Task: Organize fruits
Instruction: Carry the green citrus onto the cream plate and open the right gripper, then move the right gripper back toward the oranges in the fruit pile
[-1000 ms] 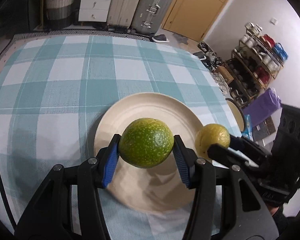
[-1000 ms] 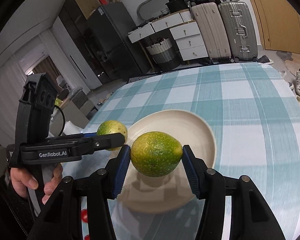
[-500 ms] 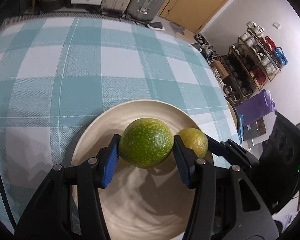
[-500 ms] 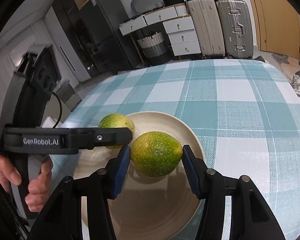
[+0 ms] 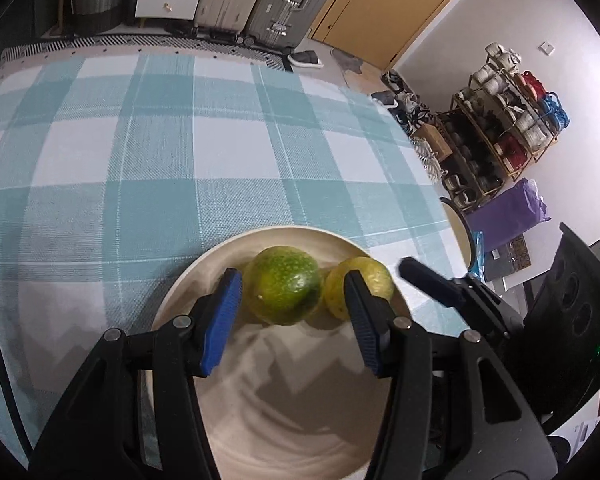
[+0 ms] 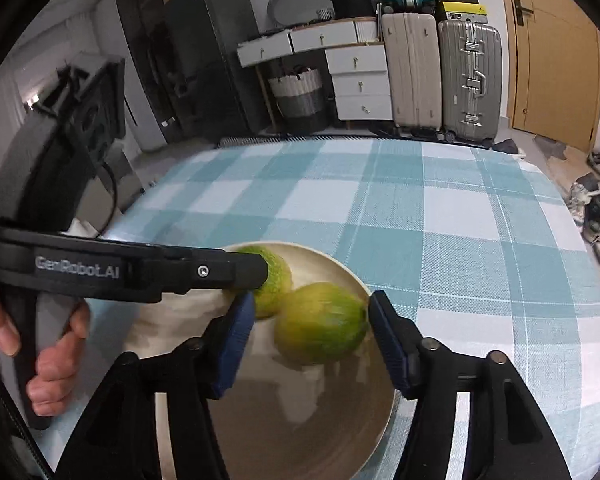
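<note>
Two round green-yellow fruits (image 5: 284, 290) (image 5: 370, 280) are seen side by side on the round cream plate (image 5: 284, 420). The left gripper (image 5: 292, 320) and right gripper (image 6: 312, 336) are spread apart, holding nothing.

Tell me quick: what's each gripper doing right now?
Left gripper: open, the greener fruit loose on the plate.
Right gripper: open, the yellower fruit on the plate too.
</note>
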Available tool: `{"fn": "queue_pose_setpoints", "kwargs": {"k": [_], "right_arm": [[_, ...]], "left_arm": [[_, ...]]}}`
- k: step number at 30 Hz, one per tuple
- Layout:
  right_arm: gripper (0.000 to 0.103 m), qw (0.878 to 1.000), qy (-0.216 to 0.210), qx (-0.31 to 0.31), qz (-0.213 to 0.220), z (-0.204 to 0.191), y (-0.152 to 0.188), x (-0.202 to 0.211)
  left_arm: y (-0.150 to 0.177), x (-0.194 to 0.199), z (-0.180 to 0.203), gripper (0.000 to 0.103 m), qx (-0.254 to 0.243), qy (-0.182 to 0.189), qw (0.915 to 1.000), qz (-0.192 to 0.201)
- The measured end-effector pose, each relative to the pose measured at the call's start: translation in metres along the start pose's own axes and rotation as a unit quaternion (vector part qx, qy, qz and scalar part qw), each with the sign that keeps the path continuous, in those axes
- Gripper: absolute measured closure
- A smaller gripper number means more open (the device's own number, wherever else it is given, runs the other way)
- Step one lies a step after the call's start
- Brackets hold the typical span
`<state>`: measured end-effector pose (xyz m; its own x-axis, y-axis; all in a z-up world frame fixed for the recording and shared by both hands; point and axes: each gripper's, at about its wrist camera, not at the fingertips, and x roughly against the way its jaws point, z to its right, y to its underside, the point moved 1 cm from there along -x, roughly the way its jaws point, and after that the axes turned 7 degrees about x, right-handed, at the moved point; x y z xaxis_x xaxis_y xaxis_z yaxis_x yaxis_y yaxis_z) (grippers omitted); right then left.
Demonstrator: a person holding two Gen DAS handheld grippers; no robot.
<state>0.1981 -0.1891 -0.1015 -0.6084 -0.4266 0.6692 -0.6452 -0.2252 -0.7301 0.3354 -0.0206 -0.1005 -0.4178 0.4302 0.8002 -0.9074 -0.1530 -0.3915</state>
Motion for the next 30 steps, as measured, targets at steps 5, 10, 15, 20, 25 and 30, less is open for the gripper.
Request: {"fn": "queue_pose_setpoints", "kwargs": {"k": [5, 10, 15, 20, 25, 30], "right_arm": [[0.026, 0.999, 0.008, -0.006, 0.048, 0.0, 0.006, 0.037], [0.021, 0.998, 0.024, -0.006, 0.058, -0.004, 0.017, 0.059], [0.021, 0.997, 0.028, -0.01, 0.073, -0.014, 0.024, 0.084], [0.017, 0.996, 0.029, -0.003, 0.084, -0.034, 0.033, 0.109], [0.015, 0.995, 0.021, -0.012, 0.094, -0.05, 0.043, 0.132], [0.01, 0.994, 0.017, -0.027, 0.104, -0.062, 0.056, 0.15]], "left_arm": [[0.01, 0.035, 0.001, 0.053, -0.008, -0.01, 0.9992, 0.037], [0.029, 0.067, -0.004, 0.053, -0.018, -0.043, 0.997, 0.061], [0.053, 0.104, -0.006, 0.053, -0.019, -0.062, 0.9929, 0.1], [0.079, 0.139, -0.001, 0.039, -0.026, -0.075, 0.9869, 0.141], [0.112, 0.168, 0.008, 0.027, -0.036, -0.071, 0.9836, 0.162], [0.149, 0.192, 0.019, 0.02, -0.05, -0.085, 0.9755, 0.197]]}}
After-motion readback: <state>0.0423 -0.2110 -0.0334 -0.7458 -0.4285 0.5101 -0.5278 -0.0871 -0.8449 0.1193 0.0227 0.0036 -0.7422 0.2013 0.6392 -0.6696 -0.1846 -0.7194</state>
